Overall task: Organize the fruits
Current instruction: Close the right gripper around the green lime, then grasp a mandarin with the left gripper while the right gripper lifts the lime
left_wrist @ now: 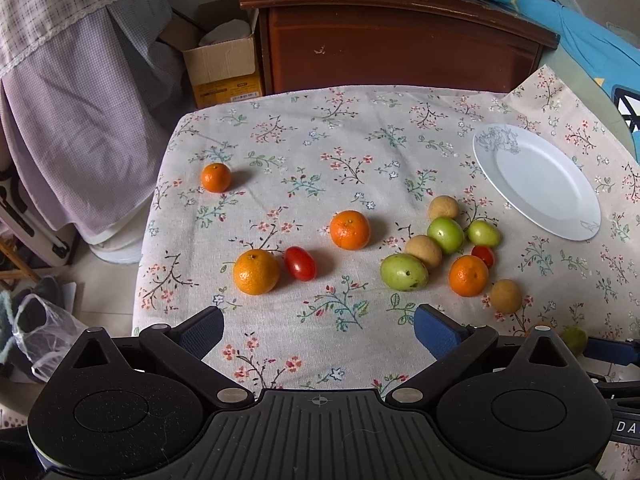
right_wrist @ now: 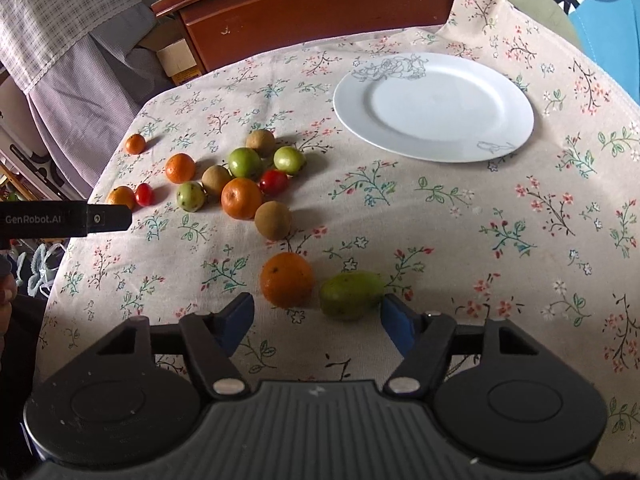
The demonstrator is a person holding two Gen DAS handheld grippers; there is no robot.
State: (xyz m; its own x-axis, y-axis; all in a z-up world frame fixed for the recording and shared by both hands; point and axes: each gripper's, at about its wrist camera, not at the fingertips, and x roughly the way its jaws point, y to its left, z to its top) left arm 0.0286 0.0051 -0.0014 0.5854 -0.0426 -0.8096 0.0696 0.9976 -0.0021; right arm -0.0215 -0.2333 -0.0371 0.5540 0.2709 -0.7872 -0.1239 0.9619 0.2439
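Note:
Oranges, green fruits, brown fruits and red tomatoes lie loose on a floral tablecloth. My left gripper (left_wrist: pixel 318 330) is open and empty, above the cloth in front of an orange (left_wrist: pixel 256 272) and a tomato (left_wrist: pixel 300 263). My right gripper (right_wrist: pixel 316 316) is open, with an orange (right_wrist: pixel 286 279) and a green fruit (right_wrist: pixel 351 294) just beyond its fingertips, touching neither. A white plate (right_wrist: pixel 434 106) sits empty at the far right; it also shows in the left wrist view (left_wrist: pixel 536 180). A cluster of fruit (right_wrist: pixel 244 176) lies left of the plate.
A brown wooden cabinet (left_wrist: pixel 392 36) stands behind the table. A cardboard box (left_wrist: pixel 224 64) and hanging cloth (left_wrist: pixel 76 92) are at the far left. The left gripper's body (right_wrist: pixel 64 219) reaches in at the left of the right wrist view. The table's left edge drops to the floor.

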